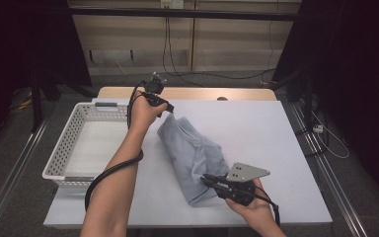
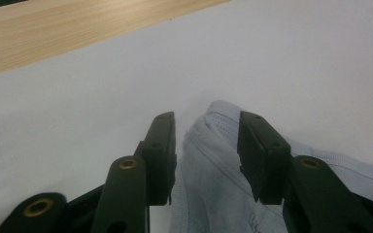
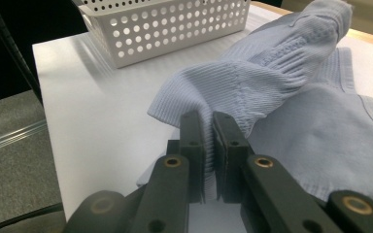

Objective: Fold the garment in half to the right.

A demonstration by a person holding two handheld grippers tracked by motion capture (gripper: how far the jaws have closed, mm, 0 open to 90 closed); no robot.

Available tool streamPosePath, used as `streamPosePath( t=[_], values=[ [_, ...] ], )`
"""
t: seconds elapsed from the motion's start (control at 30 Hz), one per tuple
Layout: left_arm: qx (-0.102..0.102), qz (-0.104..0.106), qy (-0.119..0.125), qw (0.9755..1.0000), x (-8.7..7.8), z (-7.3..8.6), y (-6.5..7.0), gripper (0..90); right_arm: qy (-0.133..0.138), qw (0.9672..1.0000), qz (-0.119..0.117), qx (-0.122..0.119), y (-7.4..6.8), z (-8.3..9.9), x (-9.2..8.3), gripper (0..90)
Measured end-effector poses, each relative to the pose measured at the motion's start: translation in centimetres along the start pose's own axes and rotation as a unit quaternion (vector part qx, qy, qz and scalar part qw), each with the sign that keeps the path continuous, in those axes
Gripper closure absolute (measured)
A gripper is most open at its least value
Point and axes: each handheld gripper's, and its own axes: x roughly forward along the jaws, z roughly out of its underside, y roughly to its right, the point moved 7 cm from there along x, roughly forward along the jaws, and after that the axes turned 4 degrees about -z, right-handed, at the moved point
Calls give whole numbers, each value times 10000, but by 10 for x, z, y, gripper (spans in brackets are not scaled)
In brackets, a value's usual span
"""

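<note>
White-topped bench (image 1: 256, 128) carries a white perforated plastic basket (image 1: 86, 143) at its left edge and, just right of it, a pale blue ribbed-knit garment (image 1: 190, 153) lying crumpled mid-bench. Right gripper (image 1: 208, 181), near end of garment: jaws clamped tight on a ribbed fold of cloth. Left gripper (image 1: 170, 110), far end: jaws parted, cloth bunched between them, pads not pressing

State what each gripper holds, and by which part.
Right gripper pinches the shirt by a ribbed fold. Left gripper stands open around its edge, holding nothing.
</note>
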Motion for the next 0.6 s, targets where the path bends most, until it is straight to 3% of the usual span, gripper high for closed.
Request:
streamPosePath(
  t=[0.6],
  values=[
    [-46, 105, 36, 9999, -3, 13, 2, 427, -128, 9995, 277, -101, 13, 9, -12, 847]
  ],
)
